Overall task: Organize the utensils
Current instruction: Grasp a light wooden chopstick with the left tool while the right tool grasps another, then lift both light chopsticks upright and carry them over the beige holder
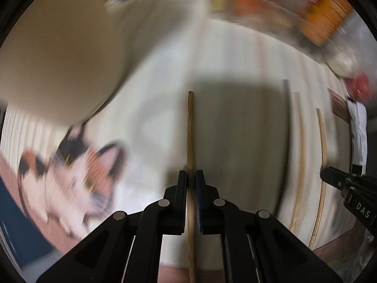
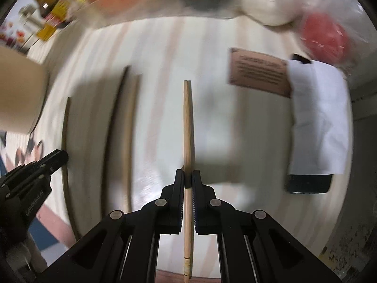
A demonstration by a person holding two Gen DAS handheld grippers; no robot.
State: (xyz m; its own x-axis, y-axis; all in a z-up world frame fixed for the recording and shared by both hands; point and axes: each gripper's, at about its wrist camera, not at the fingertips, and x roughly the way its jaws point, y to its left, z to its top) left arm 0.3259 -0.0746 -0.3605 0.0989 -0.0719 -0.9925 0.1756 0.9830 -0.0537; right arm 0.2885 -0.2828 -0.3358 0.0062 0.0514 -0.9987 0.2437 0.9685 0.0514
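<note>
I am clamping my left gripper on a darker wooden chopstick, its black pads pressed tight against both sides of the stick. My right gripper is pinching a paler wooden chopstick in the same way, with the stick running straight out ahead between the closed jaws.

Both sticks are lying lengthwise over a pale, striped table mat, the landmark here. Between my two held sticks, on the mat, two more chopsticks are resting side by side: a dark one and a light wooden one. In the left wrist view the same pair is showing to the right of my held stick, the dark one nearer and the light one beyond it.

At the mat's right edge a brown printed card and a white folded cloth are sitting, the cloth overlapping the card's end. At the mat's left edge a cat-patterned item is showing, heavily blurred. Beyond the mat's far edge, orange and yellow packages are smeared by motion.
</note>
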